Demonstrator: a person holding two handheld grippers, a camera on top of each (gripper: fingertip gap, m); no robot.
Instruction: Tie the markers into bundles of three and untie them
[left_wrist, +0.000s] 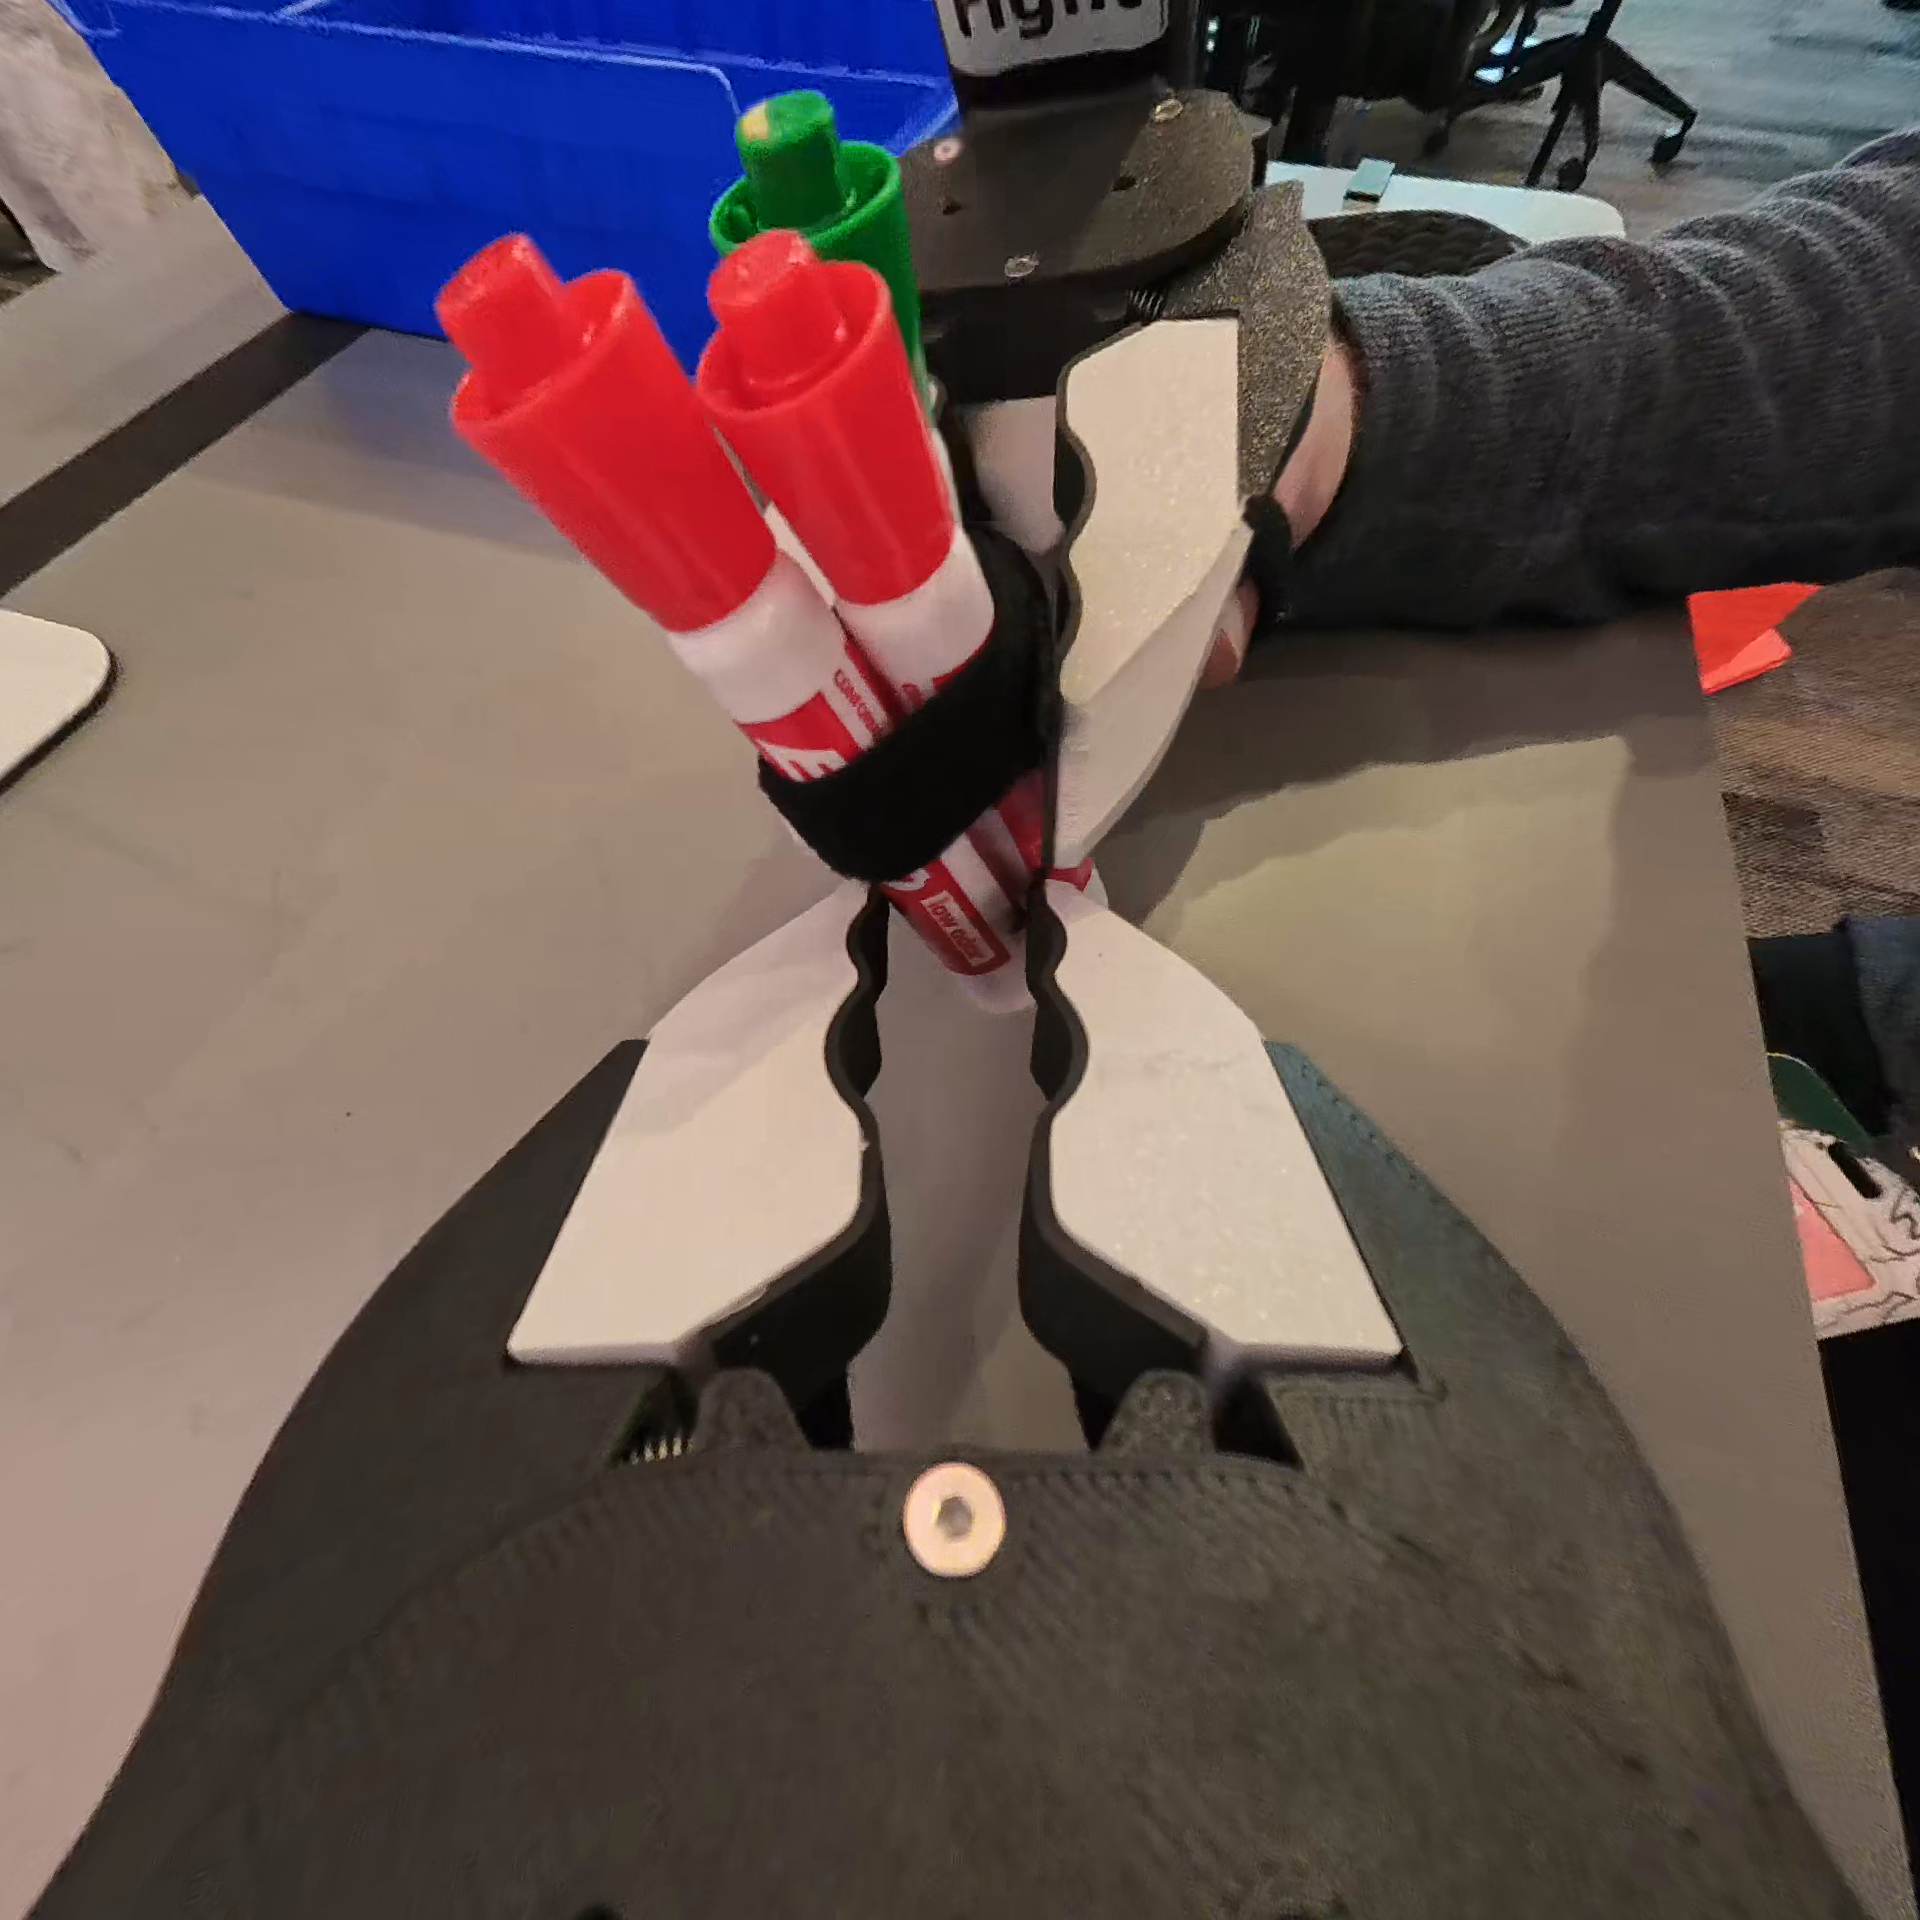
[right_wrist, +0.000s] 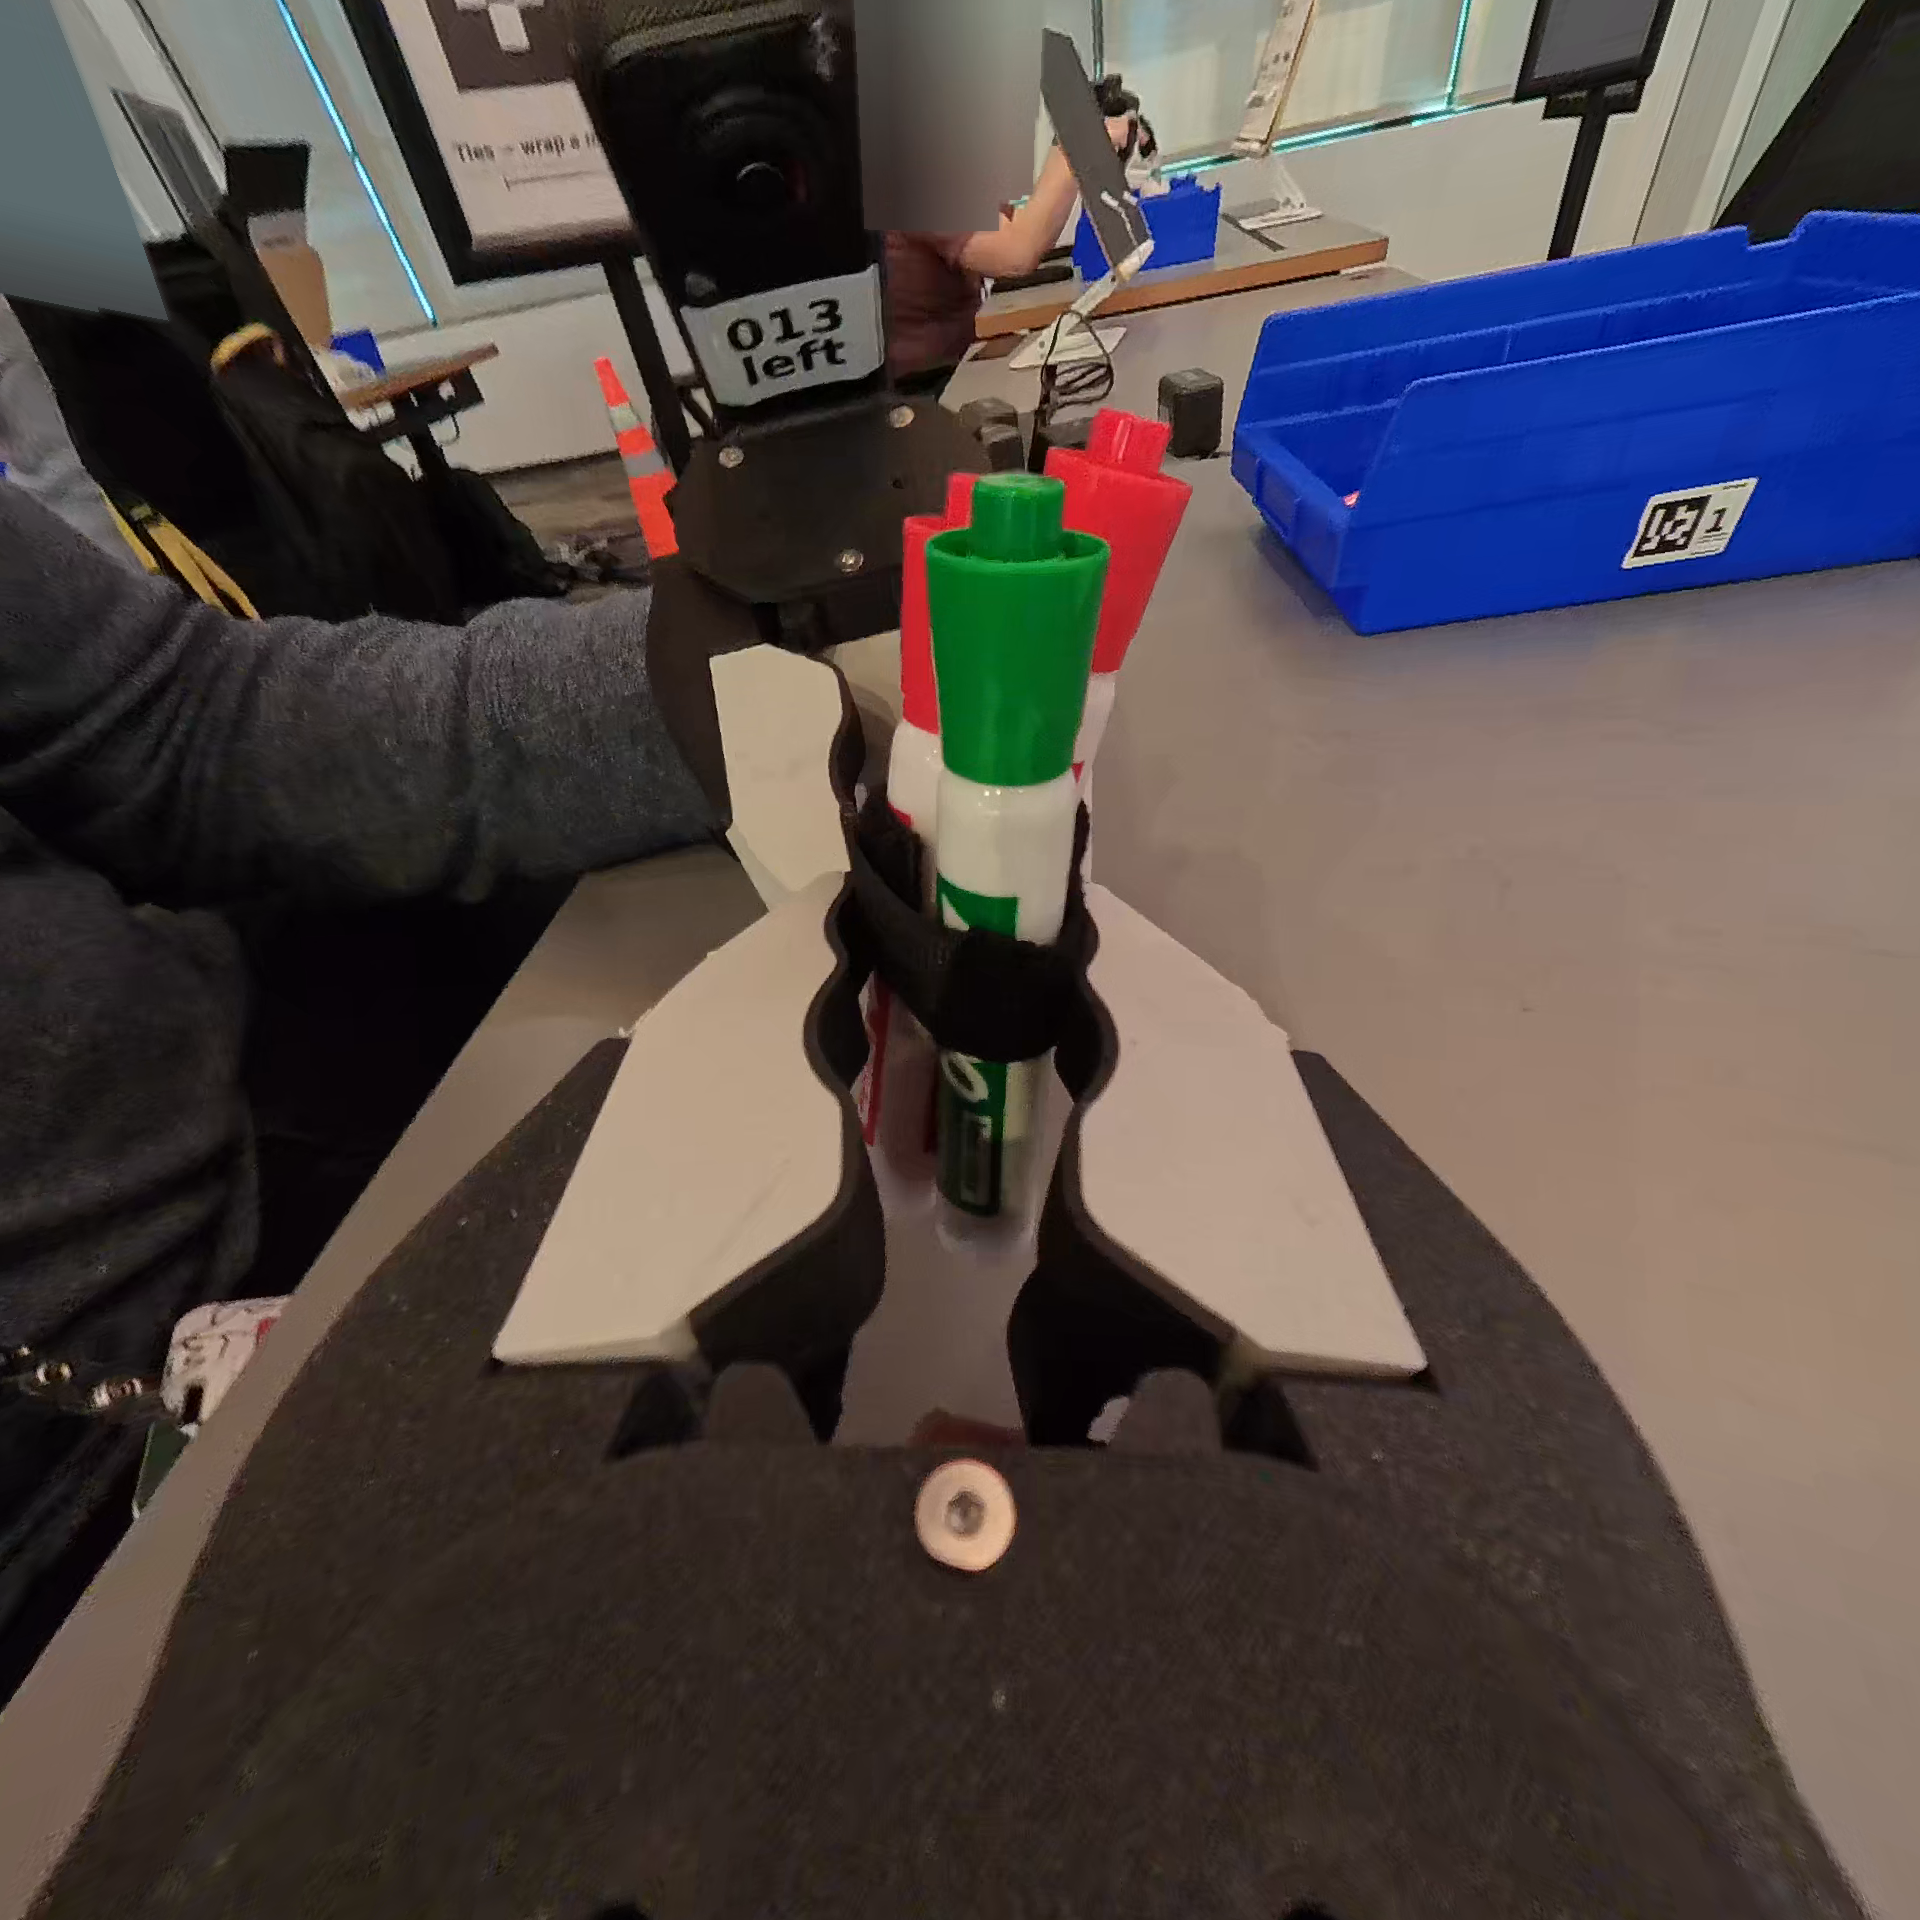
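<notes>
Above the grey surface (left_wrist: 312, 935), left gripper (left_wrist: 956, 914) and right gripper (right_wrist: 961, 997) both pinch the upright markers (right_wrist: 1003, 727) at the black strap (left_wrist: 914, 779); uneven pulling could spill them

Glossy plastic marker caps (left_wrist: 613, 447), fuzzy black cloth strap (left_wrist: 914, 774), matt grey tabletop (left_wrist: 312, 831), rough-textured tongs bodies.
</notes>
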